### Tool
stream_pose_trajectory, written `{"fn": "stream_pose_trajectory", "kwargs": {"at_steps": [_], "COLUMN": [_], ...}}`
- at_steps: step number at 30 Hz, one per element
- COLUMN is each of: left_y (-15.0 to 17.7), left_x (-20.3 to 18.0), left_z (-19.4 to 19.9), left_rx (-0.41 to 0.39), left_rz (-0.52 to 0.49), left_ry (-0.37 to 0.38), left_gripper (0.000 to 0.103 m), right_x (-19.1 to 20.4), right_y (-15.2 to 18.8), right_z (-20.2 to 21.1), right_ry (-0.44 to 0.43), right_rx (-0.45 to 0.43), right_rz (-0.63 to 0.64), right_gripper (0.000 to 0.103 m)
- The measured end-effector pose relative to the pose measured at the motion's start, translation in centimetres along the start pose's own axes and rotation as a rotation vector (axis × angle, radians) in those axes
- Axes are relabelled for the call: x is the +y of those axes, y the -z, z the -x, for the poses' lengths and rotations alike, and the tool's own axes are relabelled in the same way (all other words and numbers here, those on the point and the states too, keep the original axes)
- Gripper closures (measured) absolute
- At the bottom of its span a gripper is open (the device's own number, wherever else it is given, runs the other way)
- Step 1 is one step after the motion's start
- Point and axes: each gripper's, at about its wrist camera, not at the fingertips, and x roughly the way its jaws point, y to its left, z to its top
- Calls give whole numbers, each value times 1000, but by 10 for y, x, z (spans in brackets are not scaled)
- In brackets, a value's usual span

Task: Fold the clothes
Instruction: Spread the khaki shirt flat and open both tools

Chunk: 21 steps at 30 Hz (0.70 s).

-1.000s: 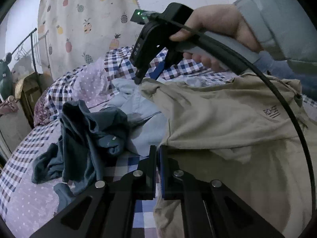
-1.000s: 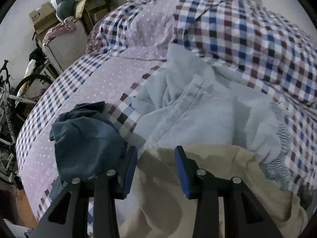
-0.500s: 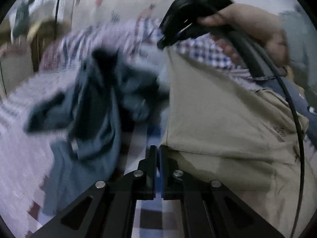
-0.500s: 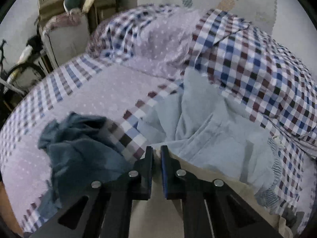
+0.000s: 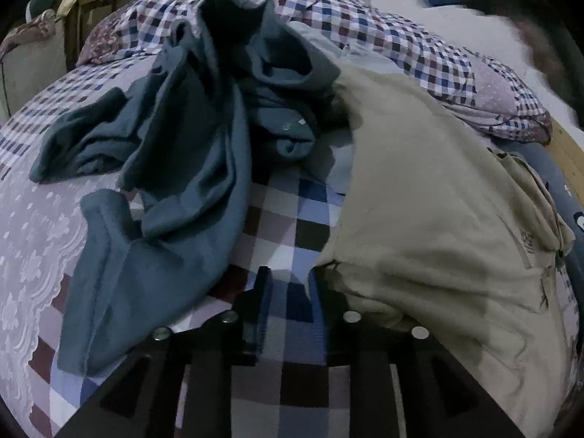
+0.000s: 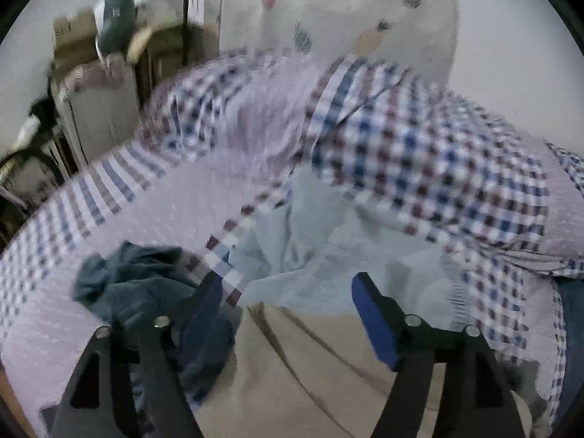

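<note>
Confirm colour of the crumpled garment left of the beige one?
Dark teal-blue, plain; the crumpled garment shows best in the left wrist view.

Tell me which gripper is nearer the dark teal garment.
Left, though not by much. The left gripper is open over bare checked sheet, the teal garment just off its left finger. The right gripper is open above the beige garment, the teal garment beyond its left finger.

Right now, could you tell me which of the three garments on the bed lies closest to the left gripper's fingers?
The beige garment: its edge reaches the open left gripper. The dark teal one is crumpled farther off; the light blue one lies behind.
</note>
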Motion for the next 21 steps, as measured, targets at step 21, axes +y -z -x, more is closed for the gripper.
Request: {"fn": "stream_pose_trajectory", "kwargs": {"at_steps": [21], "left_y": [-6], "left_x": [-40], "left_z": [53], "left_rx": [-189], "left_rz": [-84], "left_ry": [-111], "left_gripper": [42], "right_x": [-260], "right_y": [404], "right_z": [219], "right_ry": [156], "right_rx": [-121], "right_rz": [-815], "right_gripper": [13]}}
